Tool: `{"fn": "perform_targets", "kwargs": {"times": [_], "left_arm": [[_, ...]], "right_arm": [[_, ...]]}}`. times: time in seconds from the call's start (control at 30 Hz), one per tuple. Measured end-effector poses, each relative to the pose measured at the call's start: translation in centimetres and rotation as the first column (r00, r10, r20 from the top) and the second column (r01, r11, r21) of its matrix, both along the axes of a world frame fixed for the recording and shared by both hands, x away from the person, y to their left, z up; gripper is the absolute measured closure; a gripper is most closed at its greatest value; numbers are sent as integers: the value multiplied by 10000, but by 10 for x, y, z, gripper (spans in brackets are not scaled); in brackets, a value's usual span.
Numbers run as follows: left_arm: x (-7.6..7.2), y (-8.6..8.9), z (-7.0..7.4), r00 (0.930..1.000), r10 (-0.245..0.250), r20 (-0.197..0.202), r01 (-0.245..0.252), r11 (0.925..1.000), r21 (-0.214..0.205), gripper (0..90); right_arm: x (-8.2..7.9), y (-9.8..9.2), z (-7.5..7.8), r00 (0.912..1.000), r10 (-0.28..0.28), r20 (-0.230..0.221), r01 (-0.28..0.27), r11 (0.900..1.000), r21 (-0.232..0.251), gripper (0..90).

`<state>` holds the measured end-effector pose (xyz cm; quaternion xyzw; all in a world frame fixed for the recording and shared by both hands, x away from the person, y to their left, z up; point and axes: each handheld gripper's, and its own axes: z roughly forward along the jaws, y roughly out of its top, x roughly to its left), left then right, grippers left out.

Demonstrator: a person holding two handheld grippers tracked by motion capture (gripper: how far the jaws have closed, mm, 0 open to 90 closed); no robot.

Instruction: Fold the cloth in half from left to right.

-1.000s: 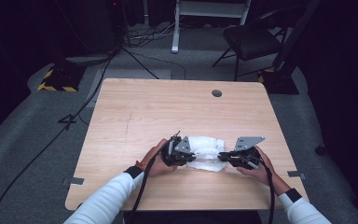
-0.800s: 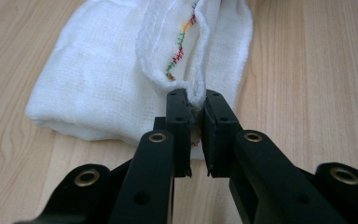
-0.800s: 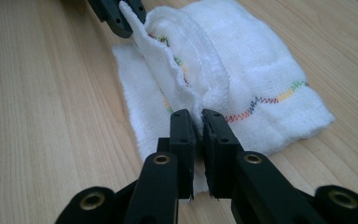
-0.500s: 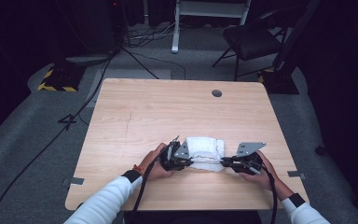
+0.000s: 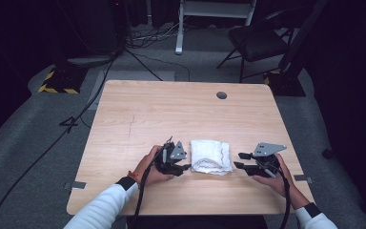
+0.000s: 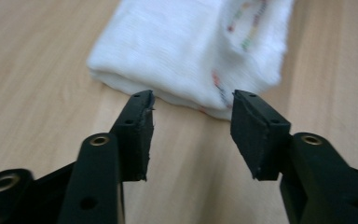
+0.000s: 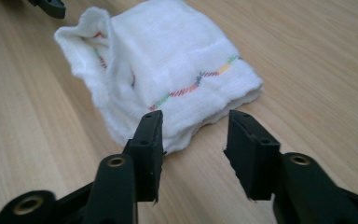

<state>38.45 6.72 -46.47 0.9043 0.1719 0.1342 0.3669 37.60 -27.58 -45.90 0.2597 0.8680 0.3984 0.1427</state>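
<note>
A folded white cloth (image 5: 211,156) with a coloured stitched stripe lies on the wooden table (image 5: 171,114) near its front edge. My left gripper (image 5: 188,166) sits just left of the cloth, its jaws having just opened, with nothing between them. In the left gripper view the cloth (image 6: 186,46) lies right ahead of the open gripper (image 6: 193,105). My right gripper (image 5: 239,160) stands a short way right of the cloth, jaws also just opened and empty. In the right gripper view the cloth (image 7: 168,70) lies just beyond the parted gripper (image 7: 193,126).
A round cable hole (image 5: 221,95) sits near the table's far edge. Behind the table stand a black chair (image 5: 257,43) and a white stand (image 5: 217,12). Cables (image 5: 76,119) run over the grey floor at the left.
Both grippers were shut at the cloth's ends; now both jaws stand apart and the cloth lies free. The right gripper has drawn away to the right.
</note>
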Motion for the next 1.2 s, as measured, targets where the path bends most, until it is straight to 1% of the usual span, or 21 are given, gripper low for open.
{"fn": "perform_targets", "kwargs": {"times": [0.03, 0.07, 0.1, 0.13, 0.17, 0.23, 0.27, 0.3, 0.37, 0.43, 0.5, 0.53, 0.57, 0.63, 0.73, 0.8, 0.83, 0.9, 1.03, 1.13, 1.2], "left_arm": [[0, 0, 0, 10000, 0, 0, 0, 10000, 0, 441], [8, -7, 3, 9996, 261, -70, -262, 9994, -219, 411], [8, -7, 3, 9996, 261, -70, -262, 9994, -219, 376], [13, -12, 4, 9993, 370, -50, -371, 9989, -286, 345], [21, -21, 6, 9990, 420, 124, -417, 9988, -248, 331], [25, -26, 6, 9986, 498, 189, -493, 9984, -271, 313], [29, -30, 5, 9980, 590, 244, -580, 9975, -409, 314], [36, -38, 1, 9989, 475, -51, -477, 9982, -369, 311], [37, -41, -1, 9991, 391, -164, -396, 9987, -314, 298], [35, -46, -5, 9993, 37, -376, -40, 10000, -76, 289], [29, -48, -8, 9989, -296, -354, 303, 9994, 190, 281], [26, -47, -9, 9986, -414, -328, 424, 9986, 314, 281], [24, -47, -10, 9982, -489, -352, 504, 9977, 444, 268], [18, -45, -12, 9987, -463, -234, 478, 9966, 667, 269], [13, -40, -15, 9988, -423, -248, 438, 9969, 653, 269], [12, -36, -14, 9993, -346, -142, 354, 9976, 597, 266], [11, -32, -11, 9997, -175, -160, 182, 9990, 400, 257], [10, -29, -10, 9998, -153, -155, 159, 9992, 363, 248], [6, -21, -4, 9999, -129, -97, 132, 9995, 288, 219], [2, -11, 2, 10000, 50, -56, -48, 9997, 245, 207], [1, -8, 4, 9999, 142, -84, -139, 9995, 275, 193]], "right_arm": [[3, 2, 0, 10000, -45, 33, 45, 10000, 6, 525], [5, 6, 1, 10000, -61, 63, 61, 10000, -65, 511], [5, 6, 1, 10000, -61, 63, 61, 10000, -65, 511], [9, 13, 1, 9999, -30, 118, 32, 9998, -178, 506], [11, 17, 1, 9999, 33, 163, -29, 9997, -223, 506], [14, 23, 0, 9998, 136, 118, -133, 9995, -282, 502], [15, 26, -1, 9998, 185, 105, -182, 9992, -344, 498], [15, 28, -2, 9996, 284, 23, -282, 9989, -379, 492], [14, 30, -4, 9993, 366, -20, -366, 9981, -490, 483], [12, 31, -8, 9987, 475, -162, -484, 9969, -614, 477], [10, 30, -14, 9981, 521, -342, -546, 9956, -765, 460], [10, 30, -14, 9981, 521, -342, -546, 9956, -765, 460], [8, 28, -18, 9983, 474, -338, -504, 9940, -967, 450], [5, 26, -21, 9978, 534, -390, -574, 9924, -1092, 446], [2, 24, -24, 9980, 506, -384, -547, 9921, -1130, 440], [1, 22, -25, 9978, 493, -446, -539, 9926, -1088, 429], [1, 22, -24, 9980, 480, -422, -523, 9927, -1088, 422], [1, 22, -24, 9982, 453, -401, -494, 9928, -1092, 416], [1, 21, -20, 9986, 474, -222, -494, 9935, -1027, 401], [1, 18, -12, 9992, 396, 24, -393, 9959, -813, 392], [1, 16, -8, 9992, 363, 141, -350, 9959, -830, 374]]}}
